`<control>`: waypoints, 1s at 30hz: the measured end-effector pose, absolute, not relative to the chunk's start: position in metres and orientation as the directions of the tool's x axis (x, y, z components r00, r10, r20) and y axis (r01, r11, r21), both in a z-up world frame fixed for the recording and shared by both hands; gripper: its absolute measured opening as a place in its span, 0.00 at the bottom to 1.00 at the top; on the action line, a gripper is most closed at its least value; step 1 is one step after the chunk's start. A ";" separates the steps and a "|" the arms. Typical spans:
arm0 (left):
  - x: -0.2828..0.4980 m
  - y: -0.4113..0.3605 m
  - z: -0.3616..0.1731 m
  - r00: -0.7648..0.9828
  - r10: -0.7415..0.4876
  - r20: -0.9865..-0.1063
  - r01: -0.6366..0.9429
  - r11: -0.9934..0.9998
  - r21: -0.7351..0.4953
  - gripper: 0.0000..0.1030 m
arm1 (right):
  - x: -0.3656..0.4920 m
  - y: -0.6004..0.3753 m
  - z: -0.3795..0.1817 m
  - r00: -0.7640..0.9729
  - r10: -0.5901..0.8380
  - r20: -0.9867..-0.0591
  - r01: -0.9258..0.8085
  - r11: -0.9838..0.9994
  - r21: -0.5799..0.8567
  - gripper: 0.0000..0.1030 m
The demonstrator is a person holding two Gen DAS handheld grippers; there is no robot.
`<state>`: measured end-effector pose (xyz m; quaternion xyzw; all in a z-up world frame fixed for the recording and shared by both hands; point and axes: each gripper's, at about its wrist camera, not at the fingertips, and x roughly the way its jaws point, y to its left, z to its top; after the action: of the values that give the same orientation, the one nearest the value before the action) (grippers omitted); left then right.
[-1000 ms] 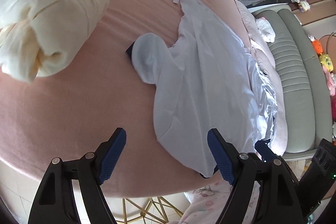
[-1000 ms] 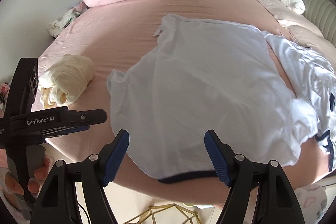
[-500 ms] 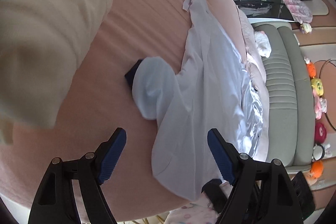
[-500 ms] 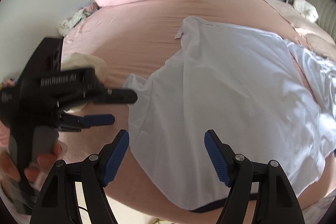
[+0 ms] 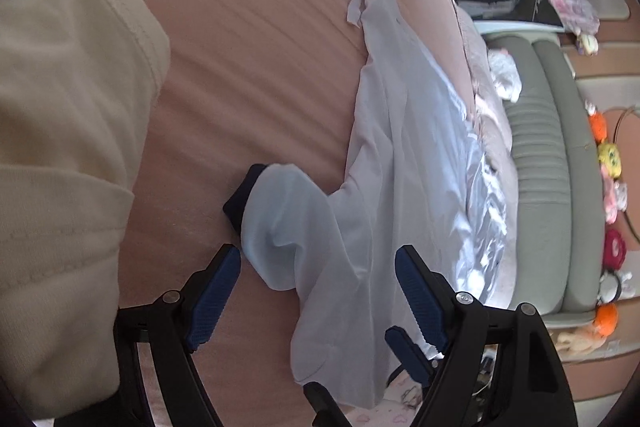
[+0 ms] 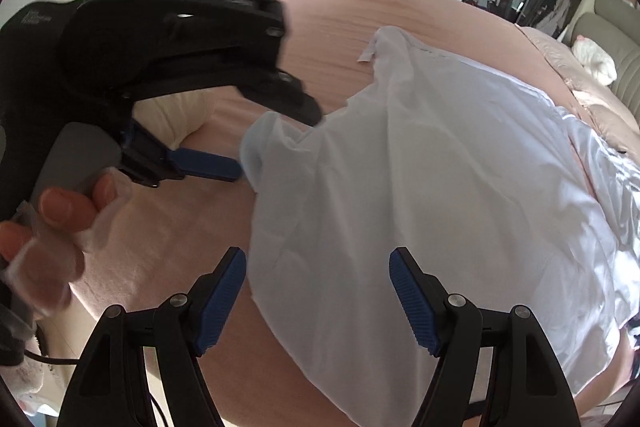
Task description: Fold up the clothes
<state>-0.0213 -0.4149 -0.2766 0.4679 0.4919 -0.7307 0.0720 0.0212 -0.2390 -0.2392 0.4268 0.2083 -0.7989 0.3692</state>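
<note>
left wrist view: left gripper [image 5: 318, 269] wide apart astride white shirt [image 5: 400, 163] sleeve, unclamped.

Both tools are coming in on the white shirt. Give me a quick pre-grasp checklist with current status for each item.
1. Left tool open: ok, jaws wide apart.
2. Right tool open: ok, nothing clamped.
3. White shirt lying on the pink bed: ok, though wrinkled, with its near hem hanging over the bed edge.
4. Sleeve with dark cuff lined up with the left tool: ok, it lies just ahead of the jaws, not yet gripped.
5. Cream garment apart from the shirt: ok, bare sheet between them.
6. Shirt's far side lying flat: cannot tell, it runs into bunched white fabric.
</note>
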 end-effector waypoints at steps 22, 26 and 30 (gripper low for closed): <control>-0.025 -0.416 -0.280 -0.591 0.366 -0.719 0.539 -0.485 -0.689 0.42 | 0.015 -0.256 -0.244 -0.350 -0.434 -0.830 0.798 -0.602 -0.022 0.70; -0.024 -0.416 -0.279 -0.609 0.375 -0.699 0.522 -0.475 -0.709 0.29 | 0.019 -0.257 -0.251 -0.377 -0.426 -0.823 0.782 -0.622 -0.037 0.48; -0.019 -0.417 -0.276 -0.624 0.387 -0.679 0.505 -0.463 -0.729 0.26 | 0.007 -0.244 -0.255 -0.359 -0.435 -0.826 0.731 -0.681 0.041 0.20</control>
<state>-0.0189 -0.4173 -0.2758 0.4317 0.5167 -0.7383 0.0398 0.0068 -0.2440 -0.2553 0.4358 0.1700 -0.8065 0.3616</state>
